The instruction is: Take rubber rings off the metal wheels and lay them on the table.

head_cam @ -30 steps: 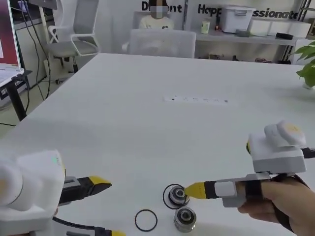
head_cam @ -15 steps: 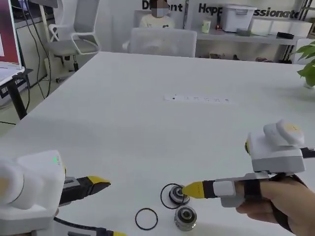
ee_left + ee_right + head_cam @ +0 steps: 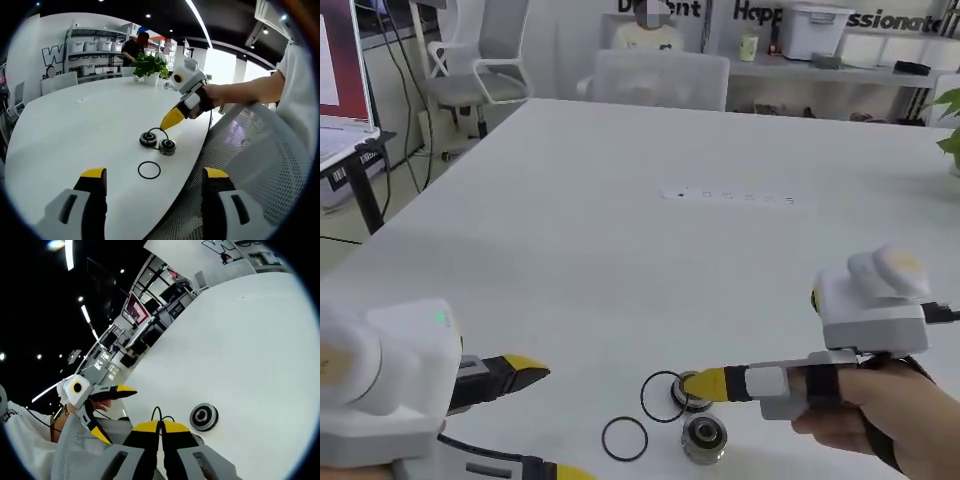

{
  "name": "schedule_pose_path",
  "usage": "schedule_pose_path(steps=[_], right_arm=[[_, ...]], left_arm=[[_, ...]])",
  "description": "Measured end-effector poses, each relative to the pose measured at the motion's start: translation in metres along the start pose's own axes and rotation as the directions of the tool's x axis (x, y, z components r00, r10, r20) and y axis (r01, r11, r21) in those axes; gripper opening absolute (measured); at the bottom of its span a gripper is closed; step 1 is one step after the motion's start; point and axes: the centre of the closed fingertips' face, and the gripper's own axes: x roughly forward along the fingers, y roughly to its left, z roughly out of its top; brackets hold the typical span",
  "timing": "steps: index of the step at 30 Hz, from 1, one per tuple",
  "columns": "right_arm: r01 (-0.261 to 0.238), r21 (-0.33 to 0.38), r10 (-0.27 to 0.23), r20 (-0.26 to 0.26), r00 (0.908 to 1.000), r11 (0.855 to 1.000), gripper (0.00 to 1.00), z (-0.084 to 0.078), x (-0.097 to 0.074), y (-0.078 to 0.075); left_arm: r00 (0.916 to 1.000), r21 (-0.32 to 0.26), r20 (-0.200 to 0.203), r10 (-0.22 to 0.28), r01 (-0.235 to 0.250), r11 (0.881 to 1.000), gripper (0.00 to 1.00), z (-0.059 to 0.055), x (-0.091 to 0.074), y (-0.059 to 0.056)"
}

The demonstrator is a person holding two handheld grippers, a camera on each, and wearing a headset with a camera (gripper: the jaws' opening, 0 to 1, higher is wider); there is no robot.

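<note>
Two metal wheels lie near the table's front edge: one wheel [image 3: 698,401] just behind my right gripper's tip and a second wheel [image 3: 705,438] in front of it. My right gripper [image 3: 692,384] is shut on a thin black rubber ring [image 3: 658,397], which loops out to the left of the rear wheel. In the right gripper view the ring [image 3: 159,415] pokes out between the closed yellow jaws [image 3: 161,426], beside a wheel [image 3: 203,416]. A loose ring [image 3: 624,438] lies flat on the table. My left gripper [image 3: 545,420] stands open to the left, holding nothing; its view shows the loose ring [image 3: 149,170].
The white table [image 3: 620,250] stretches far ahead. Office chairs [image 3: 660,78] stand at its far end, with shelves behind. A potted plant [image 3: 150,67] sits on the table's right side. A mesh chair back [image 3: 240,150] is close by the front edge.
The head camera has tipped slightly. The ring in my right gripper now sits a little further left of the rear wheel. My left gripper has stayed put.
</note>
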Motion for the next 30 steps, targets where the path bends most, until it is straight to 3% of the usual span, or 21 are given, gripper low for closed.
schedule_pose_path(steps=[16, 23, 27, 30], right_arm=[[0.031, 0.0, -0.031, -0.032, 0.999, 1.0, 0.0, -0.013, 0.016, -0.012], [0.038, -0.102, -0.047, -0.09, 0.9948, 0.994, 0.0, -0.026, 0.026, -0.011], [0.034, -0.125, -0.045, -0.087, 0.9952, 0.992, 0.0, -0.026, 0.028, -0.008], [0.059, -0.169, -0.075, -0.093, 0.9928, 0.984, 0.0, -0.027, 0.028, -0.013]], left_arm=[[1.0, -0.018, -0.009, -0.005, 0.005, 1.0, 0.74, -0.004, 0.001, 0.001], [0.9999, -0.009, -0.014, -0.01, 0.01, 1.0, 0.73, -0.005, 0.002, 0.0], [0.9999, -0.011, -0.014, -0.009, 0.009, 1.0, 0.73, -0.005, 0.002, 0.001], [0.9998, -0.012, -0.014, -0.01, 0.01, 1.0, 0.73, -0.006, 0.002, 0.001]])
